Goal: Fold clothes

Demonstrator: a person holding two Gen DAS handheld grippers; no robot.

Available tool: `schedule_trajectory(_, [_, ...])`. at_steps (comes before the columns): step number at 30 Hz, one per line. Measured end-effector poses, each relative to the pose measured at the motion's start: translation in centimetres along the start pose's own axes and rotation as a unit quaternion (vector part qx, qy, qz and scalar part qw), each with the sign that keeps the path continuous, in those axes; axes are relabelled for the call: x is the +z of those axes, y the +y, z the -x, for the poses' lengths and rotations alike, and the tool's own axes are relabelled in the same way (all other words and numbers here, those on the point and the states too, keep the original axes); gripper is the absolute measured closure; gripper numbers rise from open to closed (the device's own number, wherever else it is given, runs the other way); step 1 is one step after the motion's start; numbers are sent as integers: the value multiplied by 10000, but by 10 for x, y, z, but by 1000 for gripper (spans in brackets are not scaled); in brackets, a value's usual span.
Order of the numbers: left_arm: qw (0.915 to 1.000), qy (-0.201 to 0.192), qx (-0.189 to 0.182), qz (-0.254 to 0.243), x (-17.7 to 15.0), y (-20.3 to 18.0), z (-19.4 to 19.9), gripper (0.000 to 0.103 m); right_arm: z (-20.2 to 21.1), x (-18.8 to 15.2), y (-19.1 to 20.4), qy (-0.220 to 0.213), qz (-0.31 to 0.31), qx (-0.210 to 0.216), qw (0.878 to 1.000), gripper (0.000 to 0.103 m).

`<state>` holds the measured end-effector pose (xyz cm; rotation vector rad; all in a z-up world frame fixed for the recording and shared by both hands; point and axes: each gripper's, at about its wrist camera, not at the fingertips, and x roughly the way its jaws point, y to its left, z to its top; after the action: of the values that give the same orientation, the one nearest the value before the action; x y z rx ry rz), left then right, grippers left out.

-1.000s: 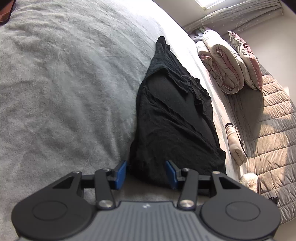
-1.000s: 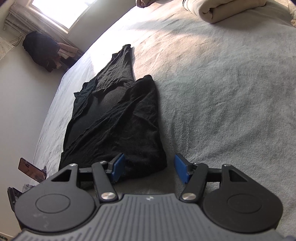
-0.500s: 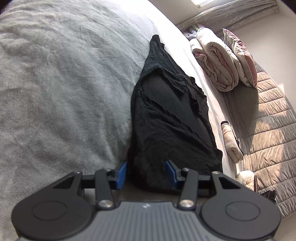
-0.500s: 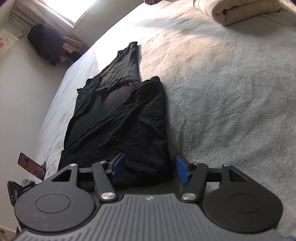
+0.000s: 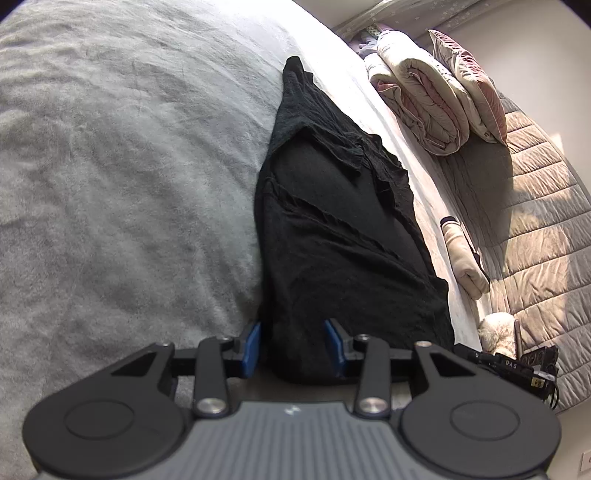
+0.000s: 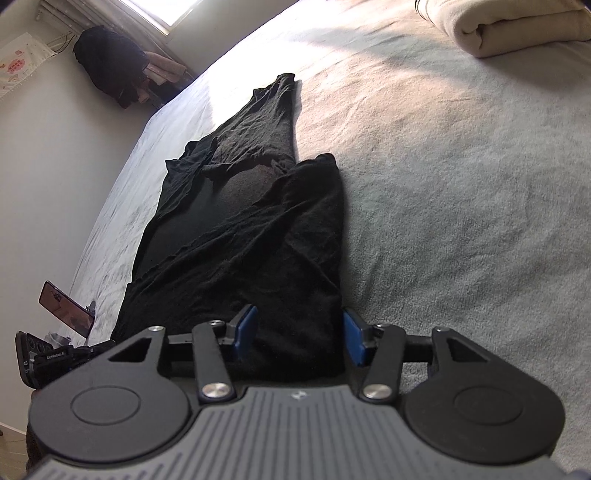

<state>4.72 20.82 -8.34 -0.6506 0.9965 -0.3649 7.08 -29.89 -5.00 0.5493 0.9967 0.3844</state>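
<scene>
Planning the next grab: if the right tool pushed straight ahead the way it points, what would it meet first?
The black garment. Its near hem already lies between the open fingers of the right tool, on the grey blanket. Whether the fingers already touch the cloth is unclear.

A wide bed (image 5: 110, 166) under a grey fleece cover fills the room, its far side washed white by sun from a window (image 6: 147, 11) near the corner. Plain pale walls (image 6: 55, 147) rise beside it. Dark and pink clothes (image 6: 110, 66) hang in a heap below the window, next to a poster (image 6: 18, 66) with pink print. A rolled quilt (image 5: 417, 99) and a pillow (image 5: 469, 81) lie past the bed on a quilted mat (image 5: 535, 221), which carries patches of sunlight. A folded cream blanket (image 6: 517, 29) rests on the bed's far part. A phone (image 6: 66, 308) stands propped at the bed's edge.
</scene>
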Motion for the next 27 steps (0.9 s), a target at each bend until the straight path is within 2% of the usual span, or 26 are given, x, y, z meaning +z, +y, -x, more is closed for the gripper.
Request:
schedule_trajectory(3, [9996,5,174,-220,2,-5,1,64,2,5,-3,23,11,-46,10000,63])
schedule_trajectory(6, [9985,10,335,-435,4,-9,4,64,3,6,-1,44,122,-76,9999,64])
schedule_trajectory(18, [9976,83,307,-614,4,-12,2,55,1,8,5,136,400,-117,9990,52])
schedule_trajectory(27, [9973,69,302,-668,3,-13,2,54,-5,5,14,137,582,-152,9981,41])
